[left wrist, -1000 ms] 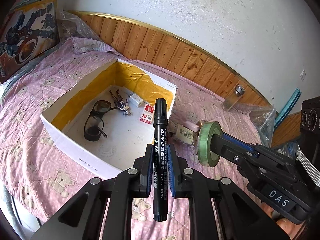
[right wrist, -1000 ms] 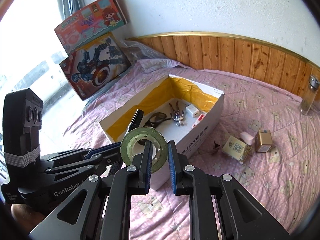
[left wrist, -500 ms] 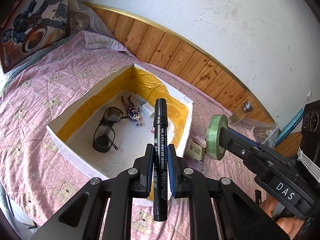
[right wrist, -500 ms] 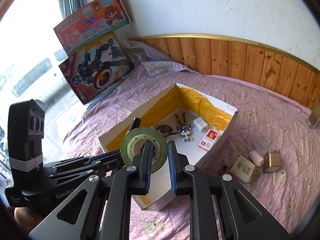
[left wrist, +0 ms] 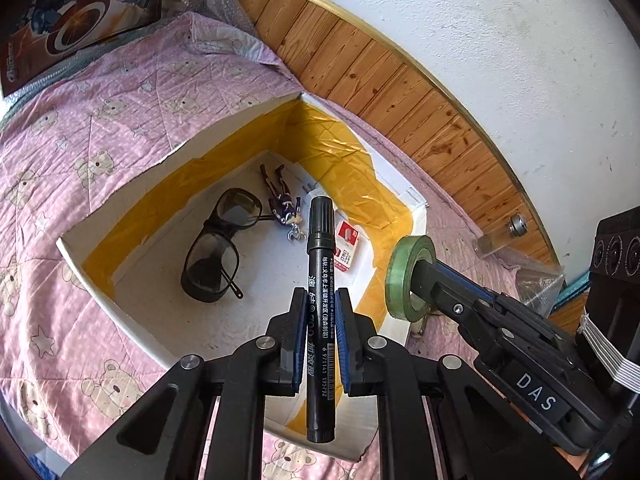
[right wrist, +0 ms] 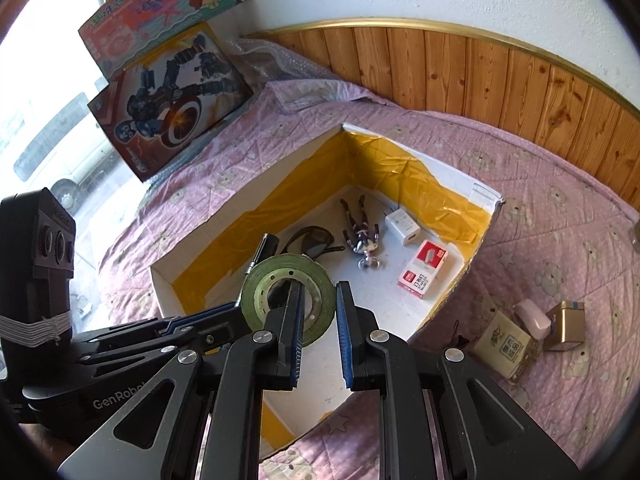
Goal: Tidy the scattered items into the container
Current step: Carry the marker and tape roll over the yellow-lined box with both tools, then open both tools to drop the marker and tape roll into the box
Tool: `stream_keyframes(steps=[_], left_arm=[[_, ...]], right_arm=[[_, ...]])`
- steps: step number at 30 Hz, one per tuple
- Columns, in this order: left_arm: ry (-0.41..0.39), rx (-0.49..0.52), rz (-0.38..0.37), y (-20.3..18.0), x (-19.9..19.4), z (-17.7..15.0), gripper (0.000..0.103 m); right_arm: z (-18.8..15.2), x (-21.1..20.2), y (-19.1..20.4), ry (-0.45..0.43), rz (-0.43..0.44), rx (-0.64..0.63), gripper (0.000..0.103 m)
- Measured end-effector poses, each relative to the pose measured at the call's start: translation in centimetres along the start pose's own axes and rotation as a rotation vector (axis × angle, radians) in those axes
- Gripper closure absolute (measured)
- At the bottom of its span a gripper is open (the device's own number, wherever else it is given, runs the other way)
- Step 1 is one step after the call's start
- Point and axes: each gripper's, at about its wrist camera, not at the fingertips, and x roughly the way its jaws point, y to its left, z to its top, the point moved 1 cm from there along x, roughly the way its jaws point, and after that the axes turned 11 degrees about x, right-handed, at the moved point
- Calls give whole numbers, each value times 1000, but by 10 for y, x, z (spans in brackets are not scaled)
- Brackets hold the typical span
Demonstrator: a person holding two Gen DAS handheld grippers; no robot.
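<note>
The left gripper (left wrist: pixel 319 334) is clamped on a black marker (left wrist: pixel 320 280) that points forward over the open white box (left wrist: pixel 120 312) with yellow-taped inner walls, which sits on a pink bear-print bedspread (left wrist: pixel 80 148). The right gripper (right wrist: pixel 318 330) pinches the rim of a green tape roll (right wrist: pixel 287 298), held on edge above the near part of the box; in the right wrist view the roll hides part of the box floor and the marker's tip. Already in the box lie dark sunglasses (left wrist: pixel 218 252), a small figurine (left wrist: pixel 282 200), a white charger plug (right wrist: pixel 403 226) and a red-and-white packet (right wrist: pixel 423 274). Outside, just beside the box's right wall, rest a cream packet (right wrist: pixel 506 346), a pink pebble-shaped thing (right wrist: pixel 531 318) and a gold cube box (right wrist: pixel 566 324), touching one another. Two toy boxes (right wrist: pixel 168 96) lean at the wall, and a glass jar (left wrist: pixel 500 238) stands by the wood panelling
</note>
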Motion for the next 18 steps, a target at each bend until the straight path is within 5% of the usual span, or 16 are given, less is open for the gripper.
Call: stream_keyframes(steps=[18], left_arm=[[78,16,107,8,23,-4,87]], right_arm=[[-25,22,-11,87,-78,-17,83]])
